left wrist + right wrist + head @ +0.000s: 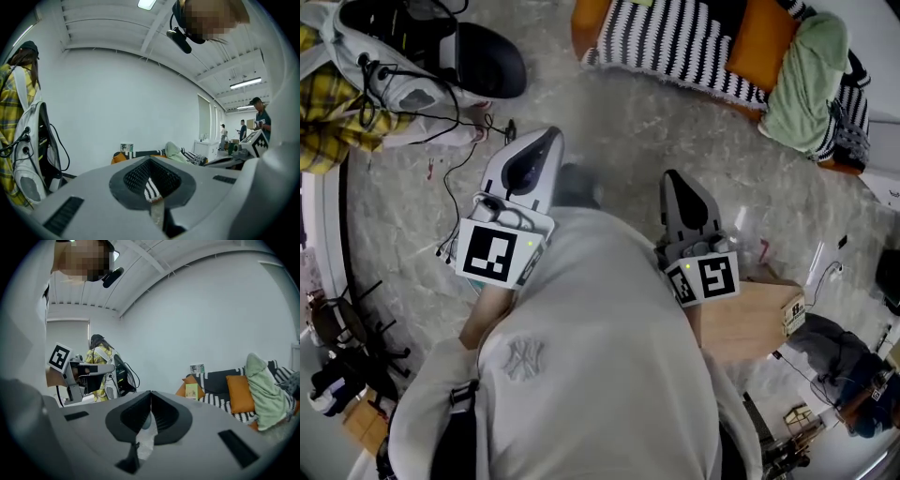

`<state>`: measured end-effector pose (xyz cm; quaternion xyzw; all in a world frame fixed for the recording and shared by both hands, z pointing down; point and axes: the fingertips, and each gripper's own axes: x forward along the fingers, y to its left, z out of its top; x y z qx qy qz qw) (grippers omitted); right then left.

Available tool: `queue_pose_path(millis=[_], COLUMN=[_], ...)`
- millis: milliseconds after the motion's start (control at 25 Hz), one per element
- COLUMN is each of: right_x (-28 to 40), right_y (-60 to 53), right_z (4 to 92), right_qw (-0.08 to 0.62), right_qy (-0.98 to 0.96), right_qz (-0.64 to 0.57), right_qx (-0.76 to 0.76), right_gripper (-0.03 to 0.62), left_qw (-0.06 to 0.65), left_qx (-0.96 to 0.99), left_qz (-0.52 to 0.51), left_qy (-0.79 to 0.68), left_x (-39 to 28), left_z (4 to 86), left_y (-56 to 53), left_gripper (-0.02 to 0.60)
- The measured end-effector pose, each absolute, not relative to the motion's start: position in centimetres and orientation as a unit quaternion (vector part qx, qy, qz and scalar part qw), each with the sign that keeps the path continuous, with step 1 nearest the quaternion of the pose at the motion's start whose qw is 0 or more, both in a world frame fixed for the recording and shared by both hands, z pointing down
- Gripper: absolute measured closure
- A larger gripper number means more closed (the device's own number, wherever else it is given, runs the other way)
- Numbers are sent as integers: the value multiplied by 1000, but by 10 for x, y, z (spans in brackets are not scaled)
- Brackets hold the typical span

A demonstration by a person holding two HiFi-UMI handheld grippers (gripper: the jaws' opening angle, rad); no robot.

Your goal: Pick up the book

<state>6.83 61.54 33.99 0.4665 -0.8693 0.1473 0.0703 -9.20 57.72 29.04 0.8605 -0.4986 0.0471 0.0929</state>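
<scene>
A small yellow-green book (191, 391) leans upright on the striped sofa (220, 380), beside an orange cushion (240, 393), far ahead in the right gripper view. My right gripper (151, 393) is shut and empty, pointing roughly level toward the sofa from a distance. In the head view it (673, 176) sticks out over the marble floor, short of the sofa (675, 42). My left gripper (548, 137) is held out beside it with its jaws together and nothing in them. In its own view the left gripper (151, 159) faces the sofa's left end (140, 153) and a white wall.
At the left stands a person in a yellow plaid shirt (323, 103) with a white backpack (380, 66), and cables (455, 178) trail over the floor. A cardboard box (755, 319) sits at my right. Green cloth (806, 80) lies on the sofa. Other people (260, 119) stand far off.
</scene>
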Motion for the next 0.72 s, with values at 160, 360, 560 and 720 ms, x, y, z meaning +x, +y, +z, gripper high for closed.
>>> queue_pose_path(millis=[160, 360, 560, 720], right_x=[86, 91, 87, 83], right_y=[610, 589, 548, 501], right_z=[342, 347, 343, 336], right_qw=[58, 60, 67, 71], right_qy=[-858, -851, -850, -850], right_qz=[160, 167, 167, 169], right_qx=[484, 493, 495, 494], right_gripper=[576, 576, 576, 576], left_qw=[88, 93, 96, 98], left_qx=[871, 875, 876, 875], left_qz=[54, 60, 60, 57], left_qy=[-480, -471, -469, -471], left_x=[-75, -70, -74, -78], left_z=[288, 290, 289, 281], left_y=[562, 536, 495, 447], left_gripper=[580, 580, 580, 580])
